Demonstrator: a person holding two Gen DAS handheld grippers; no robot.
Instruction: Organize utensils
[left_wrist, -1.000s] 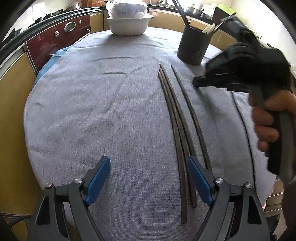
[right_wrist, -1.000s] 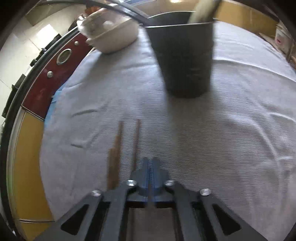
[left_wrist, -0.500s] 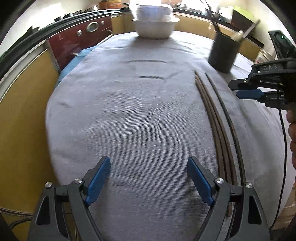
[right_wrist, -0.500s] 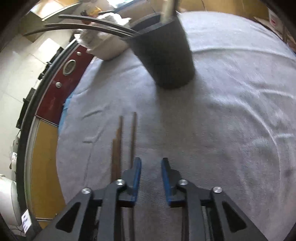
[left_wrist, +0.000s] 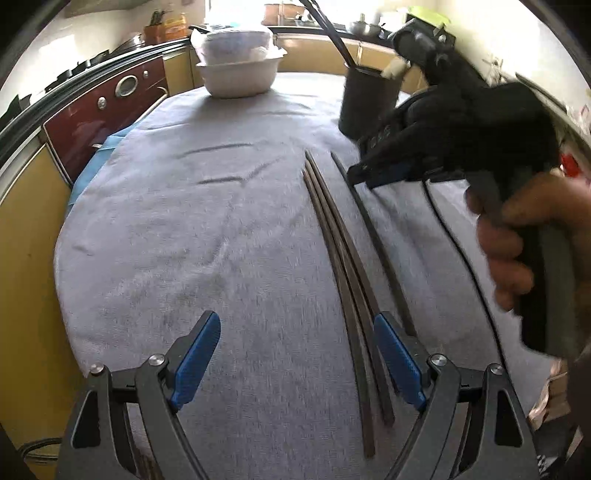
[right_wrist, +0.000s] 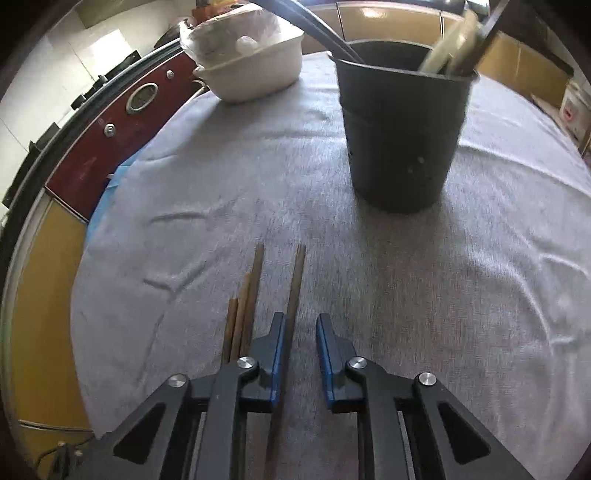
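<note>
You're hovering the right gripper (right_wrist: 300, 356), narrowly parted and empty, over the lone chopstick (right_wrist: 295, 284) lying short of the cup (right_wrist: 400, 133), lining up a pinch; left gripper (left_wrist: 295, 363) is waiting wide open.

Under your tongs the desk wears a grey woven cloth (left_wrist: 184, 229), matt, coarse and lightly creased. The long dark brown wooden chopsticks (left_wrist: 343, 258) on it look dull and worn. Your left tongs (left_wrist: 293, 354) have matt black plastic arms, bright metal screws and blue ribbed pads (left_wrist: 195, 350); your right tongs (right_wrist: 300, 350) match. The black round plastic utensil cup (right_wrist: 399, 140) has a smooth satin wall. The white rounded container (left_wrist: 238, 75) looks smooth and matt. The dark red cabinet panel (left_wrist: 99, 114) is glossy.
</note>
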